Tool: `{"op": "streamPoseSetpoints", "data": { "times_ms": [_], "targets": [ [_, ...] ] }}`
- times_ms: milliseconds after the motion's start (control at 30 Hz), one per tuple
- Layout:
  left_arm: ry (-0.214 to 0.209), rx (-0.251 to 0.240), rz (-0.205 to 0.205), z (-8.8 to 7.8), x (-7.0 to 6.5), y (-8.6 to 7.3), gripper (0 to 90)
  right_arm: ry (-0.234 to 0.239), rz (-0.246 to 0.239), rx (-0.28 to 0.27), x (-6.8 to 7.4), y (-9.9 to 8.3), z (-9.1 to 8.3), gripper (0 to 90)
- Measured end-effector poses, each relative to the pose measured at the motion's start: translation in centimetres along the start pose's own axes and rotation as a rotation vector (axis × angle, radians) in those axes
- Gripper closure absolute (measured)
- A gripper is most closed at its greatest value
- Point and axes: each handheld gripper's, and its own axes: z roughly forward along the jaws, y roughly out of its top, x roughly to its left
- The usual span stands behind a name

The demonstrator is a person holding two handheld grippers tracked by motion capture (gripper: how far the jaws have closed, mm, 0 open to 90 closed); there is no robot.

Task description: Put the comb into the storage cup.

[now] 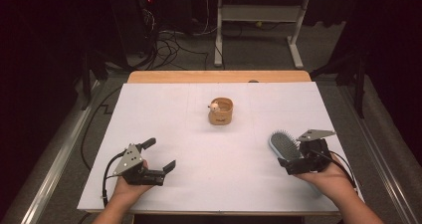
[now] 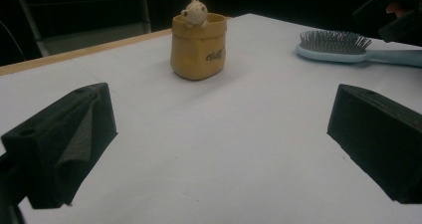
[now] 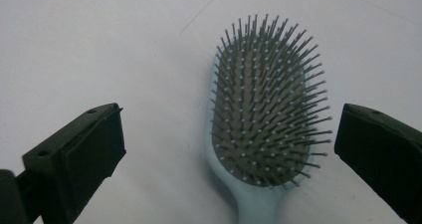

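A light blue hairbrush [image 1: 283, 144] with grey bristles [image 3: 263, 104] lies bristles up at the right of the white table [image 1: 199, 144], its handle toward the person. My right gripper [image 1: 294, 162] is open above the handle end. In the right gripper view its jaws [image 3: 230, 118] stand wide on either side of the brush head, touching nothing. A tan pot [image 1: 221, 112] with a small cream figure [image 2: 194, 10] on its rim stands mid-table. My left gripper [image 1: 160, 155] rests open at the front left, empty, and faces the pot [image 2: 198, 47] and the brush [image 2: 331, 47].
A wooden strip [image 1: 219, 76] edges the table's far side. Beyond it stand a white desk frame [image 1: 259, 15] and floor cables [image 1: 164, 45]. Metal rails [image 1: 59, 159] run along both sides. Bare white surface lies between the two grippers.
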Motion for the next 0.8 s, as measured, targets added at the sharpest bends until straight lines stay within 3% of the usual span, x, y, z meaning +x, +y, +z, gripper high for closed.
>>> {"op": "streamPoseSetpoints", "data": {
  "times_ms": [433, 533, 633, 800],
  "targets": [
    [-0.004, 0.015, 0.006, 0.0, 0.0, -0.2, 0.1, -0.025, -0.009, 0.08, -1.7, 1.7, 2.1, 0.2],
    [-0.006, 0.013, 0.01, 0.0, 0.1, -0.1, 0.1, -0.016, 0.006, 0.099, -2.1, 2.0, 2.6, 0.2],
    [0.002, 0.008, -0.01, 0.0, 0.0, 0.0, 0.1, -0.009, 0.006, 0.117, -2.3, 2.3, 3.1, 0.2],
    [-0.002, 0.011, 0.008, 0.0, 0.1, -0.1, 0.1, -0.007, 0.003, 0.143, -2.6, 2.9, 3.7, 0.2]
  ]
}}
